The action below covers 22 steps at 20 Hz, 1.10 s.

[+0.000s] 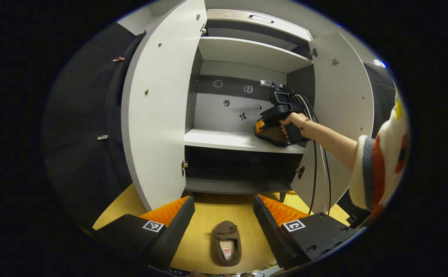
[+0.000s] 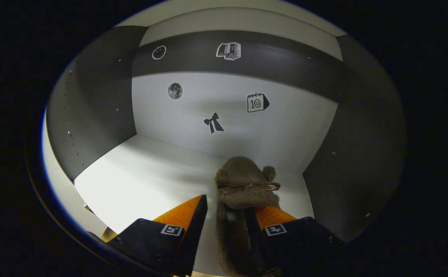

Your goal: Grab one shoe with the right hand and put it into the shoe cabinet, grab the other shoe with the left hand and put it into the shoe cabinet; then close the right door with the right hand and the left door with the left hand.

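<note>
On the middle shelf [image 2: 139,181] of the shoe cabinet [image 1: 243,50], the right gripper [image 2: 226,209] is seen with its fingers parted around a brown furry shoe [image 2: 245,181]; whether both fingers press on it cannot be told. The shoe lies toward the right side wall, its toe pointed at the back panel, and bare shelf is left to its left. In the left gripper view, that gripper [image 1: 262,129] is held by a hand [image 1: 291,120] reaching between the open left door [image 1: 158,115] and the open right door [image 1: 343,104]. The left gripper [image 1: 224,209] is held wide apart above the wooden floor [image 1: 204,215], and the second shoe [image 1: 226,243] lies between its fingers, untouched, near the cabinet's foot.
</note>
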Tool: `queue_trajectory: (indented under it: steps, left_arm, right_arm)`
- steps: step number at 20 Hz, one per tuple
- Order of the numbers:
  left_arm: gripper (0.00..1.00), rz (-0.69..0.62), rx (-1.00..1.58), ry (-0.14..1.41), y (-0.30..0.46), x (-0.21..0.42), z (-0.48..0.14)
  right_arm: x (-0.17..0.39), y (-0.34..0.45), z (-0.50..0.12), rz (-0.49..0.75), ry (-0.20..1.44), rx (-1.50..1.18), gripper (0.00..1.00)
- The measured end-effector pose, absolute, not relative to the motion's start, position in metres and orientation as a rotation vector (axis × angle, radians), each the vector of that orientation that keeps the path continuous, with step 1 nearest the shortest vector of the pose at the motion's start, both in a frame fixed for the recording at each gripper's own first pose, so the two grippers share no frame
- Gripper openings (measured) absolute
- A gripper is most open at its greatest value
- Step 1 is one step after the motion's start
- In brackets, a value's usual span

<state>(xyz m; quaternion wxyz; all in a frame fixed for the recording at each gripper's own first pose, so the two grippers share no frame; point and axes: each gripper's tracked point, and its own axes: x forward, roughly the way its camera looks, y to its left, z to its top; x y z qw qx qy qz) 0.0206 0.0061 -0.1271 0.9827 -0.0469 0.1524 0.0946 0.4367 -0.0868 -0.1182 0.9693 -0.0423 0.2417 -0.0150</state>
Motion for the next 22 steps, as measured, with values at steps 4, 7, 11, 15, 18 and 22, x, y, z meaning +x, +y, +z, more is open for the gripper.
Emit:
queue_trajectory:
  steps: [4,7,11,15,18,22]
  left_arm:
    - [0.96,0.166,-0.083,0.302,0.006,0.02,-0.126]
    - [0.96,0.118,-0.091,0.301,0.004,0.021,-0.131]
    - [0.96,0.065,-0.077,0.333,0.005,0.017,-0.154]
    - [0.96,0.012,-0.105,0.378,0.006,0.017,-0.198]
    - [0.91,-0.002,-0.115,0.419,0.007,0.017,-0.241]
    - [0.76,-0.022,-0.105,0.499,0.009,0.022,-0.298]
  right_arm:
    - [0.404,-0.083,-0.094,-0.013,0.42,-0.061,0.9]
    - [0.365,-0.078,-0.05,0.002,0.29,-0.055,0.97]
    - [0.296,-0.072,0.012,0.003,0.103,-0.049,0.98]
    - [0.201,-0.053,0.041,0.035,-0.061,-0.095,0.98]
    - [0.142,-0.043,0.036,0.039,-0.078,-0.114,0.98]
    - [0.095,-0.025,0.038,0.042,-0.091,-0.077,0.98]
